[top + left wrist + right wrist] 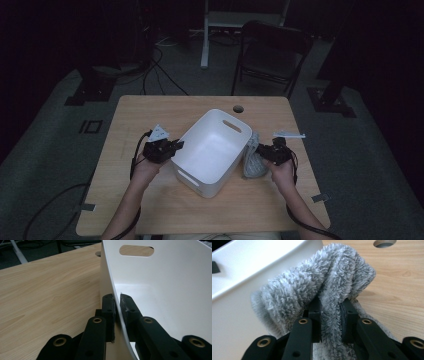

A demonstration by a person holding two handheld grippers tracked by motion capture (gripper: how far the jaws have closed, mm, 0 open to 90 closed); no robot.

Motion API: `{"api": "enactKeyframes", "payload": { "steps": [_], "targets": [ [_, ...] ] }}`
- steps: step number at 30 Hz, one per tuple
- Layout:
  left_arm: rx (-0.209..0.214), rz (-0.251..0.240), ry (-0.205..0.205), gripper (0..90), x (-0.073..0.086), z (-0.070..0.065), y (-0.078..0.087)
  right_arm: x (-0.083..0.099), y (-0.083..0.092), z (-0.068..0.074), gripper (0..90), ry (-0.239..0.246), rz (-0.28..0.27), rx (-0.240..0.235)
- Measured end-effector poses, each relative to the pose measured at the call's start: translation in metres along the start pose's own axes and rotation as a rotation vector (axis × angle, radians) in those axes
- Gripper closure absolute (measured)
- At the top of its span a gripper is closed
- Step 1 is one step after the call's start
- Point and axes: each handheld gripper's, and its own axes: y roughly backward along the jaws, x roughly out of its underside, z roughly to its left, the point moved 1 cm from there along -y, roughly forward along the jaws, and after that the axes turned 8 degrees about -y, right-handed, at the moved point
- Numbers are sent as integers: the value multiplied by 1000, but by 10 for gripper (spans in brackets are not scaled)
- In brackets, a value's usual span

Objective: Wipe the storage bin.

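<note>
Two grips: my left gripper (117, 306) pinches the white bin's (212, 150) wall (one jaw inside, one outside), my right gripper (329, 312) clamps the grey fluffy cloth (324, 285) beside it.

White bin (212, 150), grey fluffy towel (324, 285), light wood-grain table (150, 110), black tongs (117, 312).

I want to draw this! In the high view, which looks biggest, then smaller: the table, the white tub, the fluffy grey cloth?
1. Table, by far the biggest.
2. White tub.
3. Fluffy grey cloth, smallest, bunched beside the tub.
</note>
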Motion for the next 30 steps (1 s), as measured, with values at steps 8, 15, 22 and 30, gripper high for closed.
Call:
{"api": "enactKeyframes", "payload": {
  "steps": [8,15,22,30],
  "targets": [
    [-7,-5,3,829,0,0,0,5,-9,-6,753,-2,39,33],
    [-7,-5,0,828,0,-1,0,9,-17,-9,752,-2,57,57],
    [-12,-4,2,828,0,-2,0,14,-23,-12,752,-6,83,75],
    [-14,0,4,828,0,-3,0,16,-20,-9,754,-35,79,64]
  ]
}}
